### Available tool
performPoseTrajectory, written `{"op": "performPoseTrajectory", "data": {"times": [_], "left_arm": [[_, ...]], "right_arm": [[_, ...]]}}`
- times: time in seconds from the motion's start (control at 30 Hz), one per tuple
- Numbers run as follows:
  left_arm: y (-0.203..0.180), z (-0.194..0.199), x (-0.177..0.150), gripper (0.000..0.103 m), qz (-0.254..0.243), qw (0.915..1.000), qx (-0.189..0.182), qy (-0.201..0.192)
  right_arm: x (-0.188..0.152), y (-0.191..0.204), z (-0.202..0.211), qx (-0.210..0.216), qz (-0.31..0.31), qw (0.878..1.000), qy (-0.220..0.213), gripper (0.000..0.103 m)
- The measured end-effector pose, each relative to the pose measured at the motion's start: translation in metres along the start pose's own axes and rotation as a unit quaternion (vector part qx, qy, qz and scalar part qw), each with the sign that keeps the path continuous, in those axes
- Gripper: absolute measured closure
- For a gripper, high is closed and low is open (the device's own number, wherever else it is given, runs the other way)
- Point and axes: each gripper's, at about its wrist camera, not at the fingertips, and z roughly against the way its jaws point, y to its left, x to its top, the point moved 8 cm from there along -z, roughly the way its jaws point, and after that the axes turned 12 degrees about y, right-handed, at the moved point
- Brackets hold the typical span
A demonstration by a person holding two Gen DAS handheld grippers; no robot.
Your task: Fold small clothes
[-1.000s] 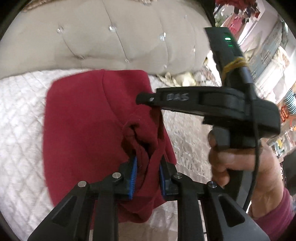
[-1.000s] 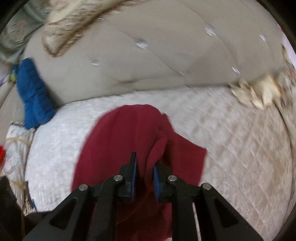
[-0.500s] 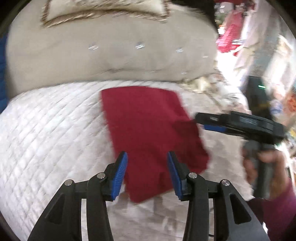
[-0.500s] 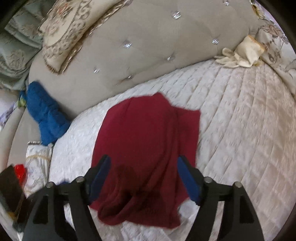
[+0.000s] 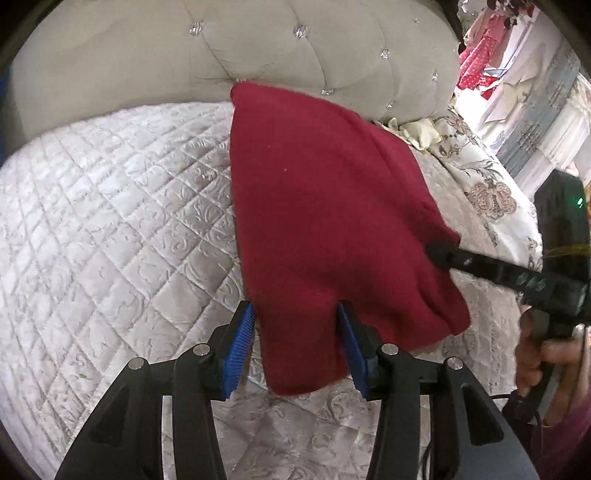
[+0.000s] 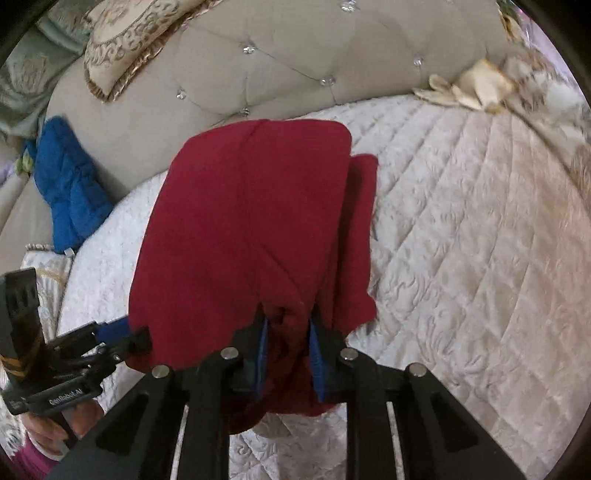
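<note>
A dark red garment (image 5: 325, 221) lies folded on the white quilted bed (image 5: 110, 229); it also shows in the right wrist view (image 6: 251, 229). My left gripper (image 5: 297, 347) is open, its blue pads either side of the garment's near corner. My right gripper (image 6: 288, 354) has its pads narrowly apart around a bunched near edge of the red cloth, seemingly closing on it. The right gripper also shows in the left wrist view (image 5: 443, 254) at the garment's right edge, and the left gripper in the right wrist view (image 6: 122, 336) at its left corner.
A beige tufted headboard (image 5: 221, 59) runs behind the bed. A blue cloth (image 6: 66, 184) lies at the left, a patterned pillow (image 6: 133, 33) on top, and a cream cloth (image 6: 469, 85) at the far right. A floral bedspread (image 5: 491, 192) is at the right.
Both grippers let go of the red garment and opened half a second ago. Now they have come back down to its near edge, and the right gripper's pads have narrowed around the cloth.
</note>
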Motion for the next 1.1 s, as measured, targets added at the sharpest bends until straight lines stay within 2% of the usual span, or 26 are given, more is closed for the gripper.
{"op": "performPoseTrajectory", "data": {"times": [0.03,0.07,0.13,0.2,0.33,0.4,0.43,0.47,0.57,0.73,0.77,0.93,1.0,1.07,1.1], "left_arm": [[-0.001,0.003,0.001,0.078,-0.005,0.9999,0.008,-0.006],[-0.001,0.004,0.002,0.078,-0.009,0.9998,0.015,-0.012],[0.0,0.008,0.005,0.078,-0.008,0.9993,0.027,-0.024],[0.002,0.011,0.009,0.078,-0.002,0.9989,0.031,-0.034],[0.007,0.016,0.017,0.078,0.015,0.998,0.035,-0.05],[0.011,0.016,0.018,0.078,0.018,0.9978,0.039,-0.051],[0.011,0.015,0.019,0.078,0.018,0.9978,0.039,-0.05],[0.011,0.013,0.02,0.078,0.016,0.9979,0.037,-0.05],[0.009,0.01,0.021,0.077,0.009,0.998,0.038,-0.049],[0.004,0.007,0.019,0.074,0.002,0.9982,0.038,-0.047],[0.004,0.007,0.019,0.074,0.0,0.998,0.04,-0.048],[0.005,0.016,0.018,0.074,0.008,0.9977,0.04,-0.054],[0.006,0.022,0.019,0.074,0.013,0.9972,0.037,-0.064],[0.007,0.029,0.022,0.074,0.018,0.9963,0.035,-0.077],[0.008,0.032,0.024,0.074,0.022,0.996,0.033,-0.081]], "right_arm": [[0.001,-0.001,0.005,0.013,-0.011,1.0,-0.005,0.076],[0.004,-0.001,0.013,0.023,-0.022,0.999,-0.014,0.064],[0.01,0.0,0.028,0.022,-0.031,0.998,-0.042,0.05],[0.019,0.004,0.035,0.007,-0.023,0.998,-0.059,0.045],[0.037,0.02,0.017,-0.021,0.009,0.999,-0.034,0.045],[0.043,0.028,0.005,-0.047,0.034,0.998,-0.023,0.049],[0.046,0.029,0.002,-0.064,0.046,0.997,-0.024,0.067],[0.047,0.03,0.001,-0.079,0.06,0.995,-0.027,0.078],[0.049,0.027,0.003,-0.109,0.075,0.99,-0.041,0.082],[0.037,0.004,-0.015,-0.119,0.053,0.991,-0.032,0.083],[0.035,0.003,-0.014,-0.111,0.051,0.992,-0.043,0.083],[0.029,0.005,-0.002,-0.081,0.032,0.995,-0.042,0.081],[0.028,0.008,0.01,-0.072,0.026,0.996,-0.05,0.077],[0.03,0.012,0.024,-0.072,0.024,0.995,-0.07,0.065],[0.031,0.014,0.03,-0.075,0.025,0.994,-0.079,0.063]]}}
